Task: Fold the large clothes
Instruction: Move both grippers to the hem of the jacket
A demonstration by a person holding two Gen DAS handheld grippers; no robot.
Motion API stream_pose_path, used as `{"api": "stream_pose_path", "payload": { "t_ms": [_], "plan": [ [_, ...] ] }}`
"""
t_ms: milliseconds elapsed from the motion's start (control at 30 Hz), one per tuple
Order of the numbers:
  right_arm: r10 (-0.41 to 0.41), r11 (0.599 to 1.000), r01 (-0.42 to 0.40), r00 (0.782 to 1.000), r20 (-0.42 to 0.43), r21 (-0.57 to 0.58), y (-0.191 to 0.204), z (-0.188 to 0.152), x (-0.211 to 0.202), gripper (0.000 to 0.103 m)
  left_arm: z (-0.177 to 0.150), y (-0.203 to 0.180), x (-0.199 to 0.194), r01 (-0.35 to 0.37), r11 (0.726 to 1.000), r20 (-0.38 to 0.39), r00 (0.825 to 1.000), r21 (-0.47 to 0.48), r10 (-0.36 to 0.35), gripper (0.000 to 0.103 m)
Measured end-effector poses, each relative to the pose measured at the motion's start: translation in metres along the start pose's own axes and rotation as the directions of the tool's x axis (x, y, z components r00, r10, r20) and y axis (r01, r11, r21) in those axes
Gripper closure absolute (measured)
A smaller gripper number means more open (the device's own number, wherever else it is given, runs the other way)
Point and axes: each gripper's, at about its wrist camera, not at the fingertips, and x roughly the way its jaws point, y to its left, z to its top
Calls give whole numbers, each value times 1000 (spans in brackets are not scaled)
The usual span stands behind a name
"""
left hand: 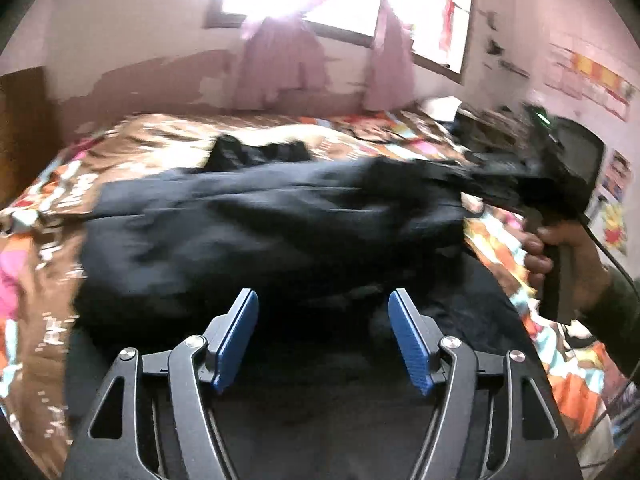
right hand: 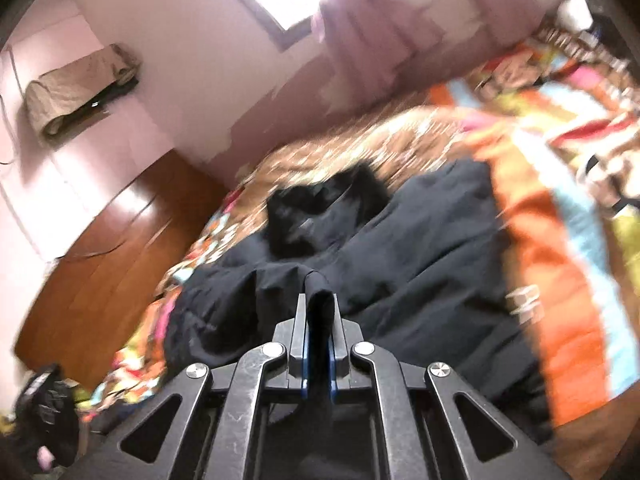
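Note:
A large black garment [left hand: 256, 224] lies bunched on a bed with a colourful patterned cover [left hand: 36, 248]. My left gripper [left hand: 322, 312] is open and empty, its blue pads [left hand: 236, 336] hovering just above the garment's near edge. My right gripper [right hand: 320, 304] is shut on a fold of the black garment [right hand: 420, 248] and lifts it off the bed. In the left wrist view the right gripper [left hand: 516, 176] shows at the right, held by a hand, with stretched cloth trailing from it. A darker collar part [right hand: 320, 212] lies at the far end.
The bedcover [right hand: 560, 260] spreads to the right. A wooden cabinet [right hand: 104, 248] stands left of the bed. Pink curtains [left hand: 280, 60] hang under a bright window on the far wall. A dark bag [right hand: 44, 412] lies on the floor at the lower left.

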Motion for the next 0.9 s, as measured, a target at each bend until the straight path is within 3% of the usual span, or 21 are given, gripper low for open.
{"api": "stream_pose_path", "payload": {
  "t_ms": [133, 233, 300, 433, 500, 633, 700, 767, 833, 900],
  "plan": [
    [-219, 974, 221, 975, 43, -42, -15, 6, 8, 97, 15, 46, 5, -99, 990, -7, 995, -99, 99, 41],
    [-290, 952, 290, 957, 19, -94, -18, -1, 28, 92, 35, 83, 23, -98, 986, 2, 995, -135, 99, 41],
    [-342, 925, 347, 938, 60, -156, -16, -6, 33, 86, 48, 106, 41, -94, 984, -5, 996, -149, 94, 41],
    [-401, 880, 433, 897, 185, -194, -2, -1, 28, 29, 61, 130, 71, -87, 984, -67, 995, -154, 78, 41],
    [-391, 878, 430, 898, 202, -211, 9, 7, 28, 27, 64, 134, 83, -77, 982, -110, 992, -171, 58, 41],
    [-324, 901, 317, 946, 27, -296, 39, 24, 56, 27, 74, 125, 104, -43, 986, -223, 975, -160, 6, 41],
    [-275, 911, 226, 956, -102, -345, 54, 22, 77, 27, 76, 118, 113, -15, 990, -277, 960, -141, -25, 41],
    [-241, 903, 111, 930, -276, -414, 69, 9, 105, 42, 73, 110, 121, 15, 993, -343, 938, -113, -54, 41],
    [-286, 872, 87, 889, -357, -482, 77, -6, 123, 56, 67, 103, 128, 25, 998, -411, 910, -61, -48, 41],
    [-331, 847, 66, 841, -428, -527, 75, -22, 137, 57, 60, 97, 130, 21, 1000, -441, 897, 9, -14, 41]
  ]
}}
